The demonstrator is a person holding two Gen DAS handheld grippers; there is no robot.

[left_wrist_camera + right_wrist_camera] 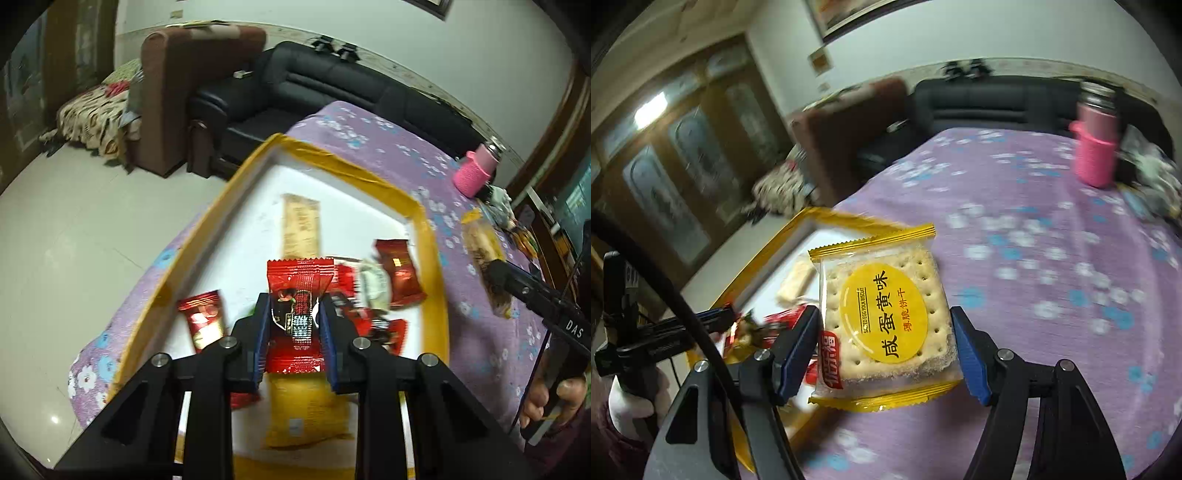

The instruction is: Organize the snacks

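My left gripper point(293, 317) is shut on a red candy packet point(297, 295), held above the white box with a yellow rim point(424, 229). Inside the box lie several red packets point(399, 273), a beige wafer bar point(301, 225) and a yellow packet point(306, 413). In the right wrist view my right gripper point(884, 347) is shut on a yellow-edged cracker packet point(886, 317), carried over the purple cloth beside the box's rim point(846, 218). The same packet point(484, 251) and the right gripper show at the right of the left wrist view. The left gripper point(713, 317) appears at the left of the right wrist view.
A purple flowered cloth point(1052, 258) covers the table point(369, 136). A pink-sleeved bottle point(1095, 147) stands at the far right corner beside some clutter point(498, 199). A black sofa point(332, 81) and a brown armchair point(170, 92) stand beyond the table. A hand point(554, 402) holds the right handle.
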